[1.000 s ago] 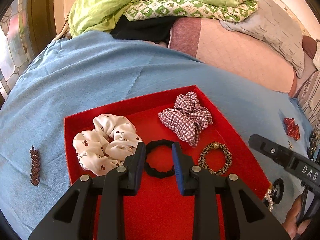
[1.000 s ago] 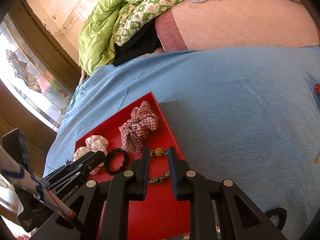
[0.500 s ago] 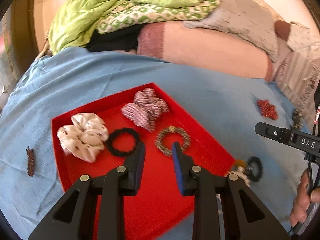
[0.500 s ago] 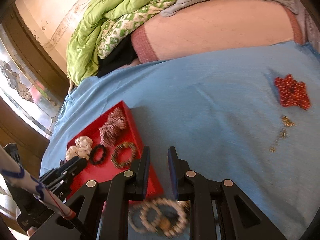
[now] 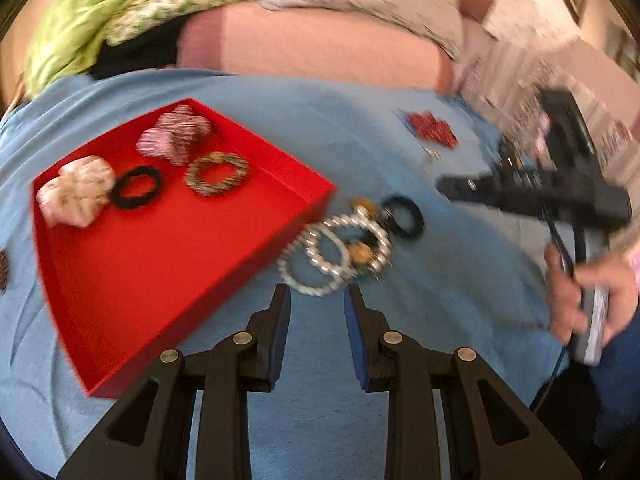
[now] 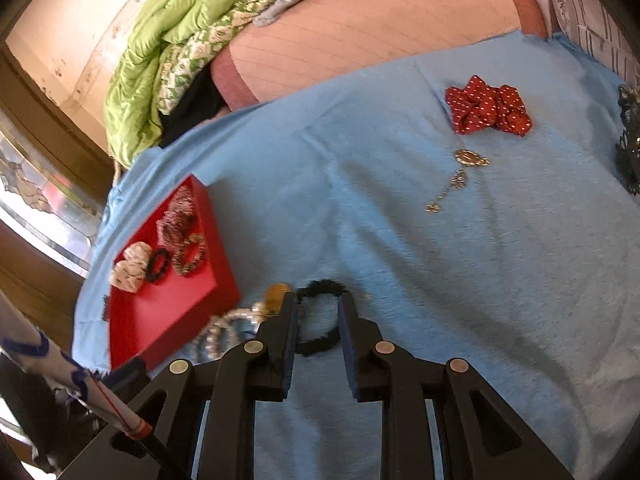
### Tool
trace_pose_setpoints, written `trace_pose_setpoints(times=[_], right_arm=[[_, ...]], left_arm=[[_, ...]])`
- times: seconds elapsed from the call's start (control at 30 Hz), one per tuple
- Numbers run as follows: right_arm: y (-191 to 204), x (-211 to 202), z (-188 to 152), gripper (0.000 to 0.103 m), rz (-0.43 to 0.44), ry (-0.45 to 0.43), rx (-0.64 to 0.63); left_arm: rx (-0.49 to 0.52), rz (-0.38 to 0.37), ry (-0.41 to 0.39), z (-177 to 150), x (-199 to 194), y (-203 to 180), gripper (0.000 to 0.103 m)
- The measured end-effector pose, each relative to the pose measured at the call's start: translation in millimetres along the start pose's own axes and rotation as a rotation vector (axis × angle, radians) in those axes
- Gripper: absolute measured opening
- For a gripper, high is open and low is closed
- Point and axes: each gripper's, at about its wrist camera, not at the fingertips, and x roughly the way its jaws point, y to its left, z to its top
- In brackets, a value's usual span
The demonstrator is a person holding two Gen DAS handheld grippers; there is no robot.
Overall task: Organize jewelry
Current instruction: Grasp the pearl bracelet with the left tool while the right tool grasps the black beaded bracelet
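Note:
A red tray (image 5: 160, 264) on the blue cloth holds a white scrunchie (image 5: 76, 190), a black hair tie (image 5: 135, 186), a leopard bracelet (image 5: 218, 172) and a plaid scrunchie (image 5: 176, 136). The tray also shows in the right wrist view (image 6: 168, 312). Pearl bracelets (image 5: 332, 256) lie just right of the tray. My left gripper (image 5: 316, 300) is open and empty just short of them. A black hair tie (image 6: 320, 316) lies beside the pearls; my right gripper (image 6: 318, 308) is open with its fingers either side of it.
A red dotted scrunchie (image 6: 488, 110) and a gold chain piece (image 6: 460, 176) lie farther on the cloth. Dark ornaments (image 6: 628, 136) sit at the right edge. Green bedding (image 6: 180, 52) and a pink cushion (image 6: 380, 24) lie behind.
Both grippers have swung right, off the tray. The left one now faces the pearl bracelets and the right one has come over the black hair tie. Both stay open.

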Motion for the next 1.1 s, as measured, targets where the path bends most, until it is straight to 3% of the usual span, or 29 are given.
trace_pose_setpoints(times=[0.3,0.47,0.53,0.57,0.6,0.7,0.87,1.07,1.1], right_arm=[[-1,5,4,0.022,0.019,0.013,-0.006],[-5,8,5,0.022,0.012,0.023,0.006],[-7,10,5,0.022,0.010,0.029,0.007],[-7,11,5,0.022,0.009,0.032,0.006],[-7,12,6,0.022,0.003,0.037,0.003],[-8,19,7,0.022,-0.011,0.052,0.000],[-4,31,4,0.022,-0.033,0.079,-0.032],[7,48,-2,0.022,-0.124,0.093,-0.117],[10,48,-3,0.016,-0.143,0.088,-0.142]], left_arm=[[0.153,0.050,0.065,1,41,-22,0.026],[0.202,0.112,0.058,8,55,-32,0.026],[0.209,0.133,0.082,7,62,-36,0.020],[0.215,0.139,0.082,7,62,-38,0.011],[0.223,0.130,0.085,7,61,-41,0.006],[0.202,0.060,0.088,6,53,-43,0.005],[0.150,-0.093,-0.034,17,19,-39,0.005],[0.125,-0.101,-0.094,24,7,-34,0.005],[0.125,-0.091,-0.096,23,6,-34,0.005]])
